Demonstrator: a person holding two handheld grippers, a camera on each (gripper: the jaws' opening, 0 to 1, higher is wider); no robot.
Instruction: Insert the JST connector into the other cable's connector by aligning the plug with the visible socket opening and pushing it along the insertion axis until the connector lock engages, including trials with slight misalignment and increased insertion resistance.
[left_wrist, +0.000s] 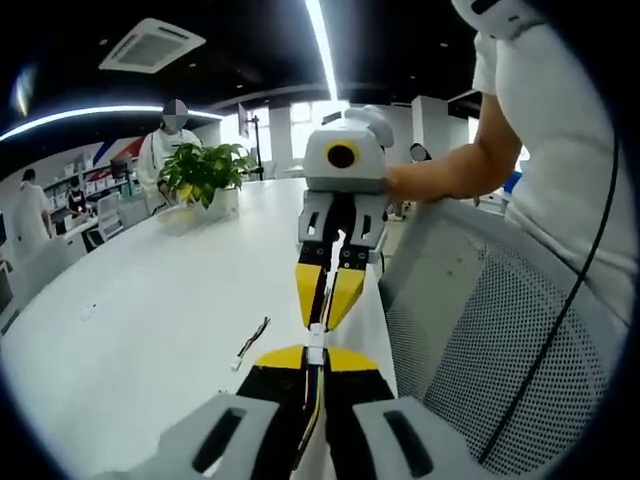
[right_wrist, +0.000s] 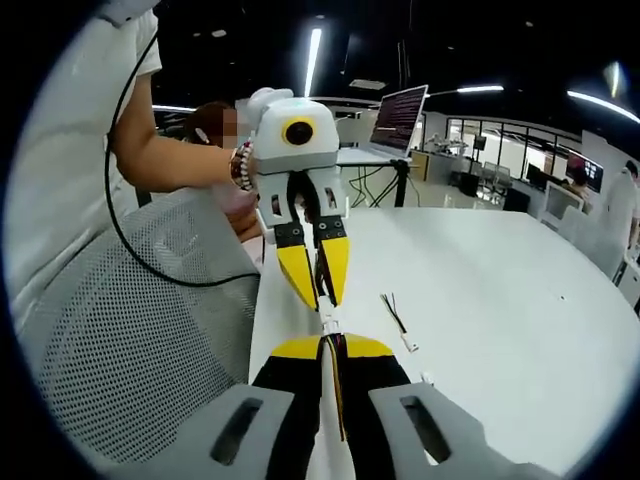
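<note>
Both grippers nose to nose at frame centre: left gripper (left_wrist: 314, 362) pinched shut on its cable, right gripper (left_wrist: 326, 322) pinched on the other one. White connector (left_wrist: 316, 338) sits right between the tips, low centre in both views. Can't tell if latched yet, too small.

Risks from here: pushing slightly off-axis and jamming the plug, or cable sliding through the jaws under extra resistance. Spare cable (left_wrist: 251, 344) lying on the table (left_wrist: 150, 300), lower left, out of the way.
</note>
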